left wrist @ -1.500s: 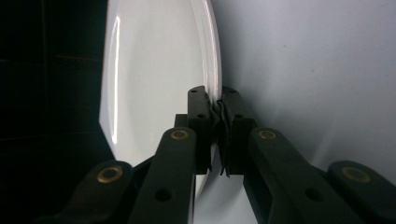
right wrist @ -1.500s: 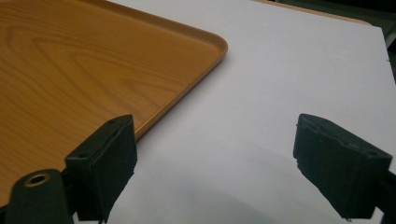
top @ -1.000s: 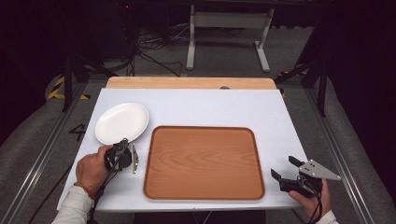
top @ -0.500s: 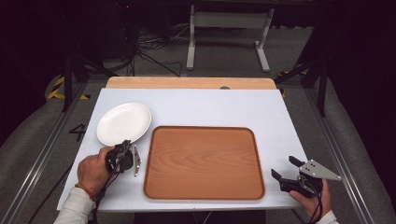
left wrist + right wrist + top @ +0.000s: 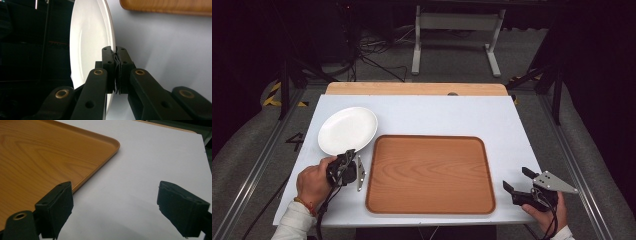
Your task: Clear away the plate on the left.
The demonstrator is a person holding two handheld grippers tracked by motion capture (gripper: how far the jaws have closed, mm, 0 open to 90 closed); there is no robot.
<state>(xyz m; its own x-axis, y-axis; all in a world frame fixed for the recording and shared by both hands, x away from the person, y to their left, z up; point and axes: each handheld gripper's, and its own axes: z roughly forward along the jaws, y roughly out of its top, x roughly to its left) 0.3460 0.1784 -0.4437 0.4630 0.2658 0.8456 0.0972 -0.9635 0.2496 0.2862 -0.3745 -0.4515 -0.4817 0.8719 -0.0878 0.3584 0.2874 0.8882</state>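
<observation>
White plate (image 5: 347, 130) bare; wooden tray (image 5: 430, 173) bare.

White table (image 5: 437, 112): wooden tray (image 5: 429, 172) centre, white plate (image 5: 348, 130) far-left.

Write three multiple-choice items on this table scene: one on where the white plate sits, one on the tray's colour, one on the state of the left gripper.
1. Where is the white plate relative to the tray?
A. On the tray
B. On the table, off the tray's far left corner
C. Right of the tray

2. What colour is the tray?
A. Wood brown
B. Blue
C. Black

3. What is the left gripper doing?
A. Open above the tray
B. Shut on the plate's rim
C. Lying on the floor

Answers:
1 B, the high view shows the plate on the white tabletop, beyond the tray's left corner.
2 A, orange-brown wood grain shows in the high view.
3 B, in the left gripper view the jaws clamp the plate's edge.
</observation>
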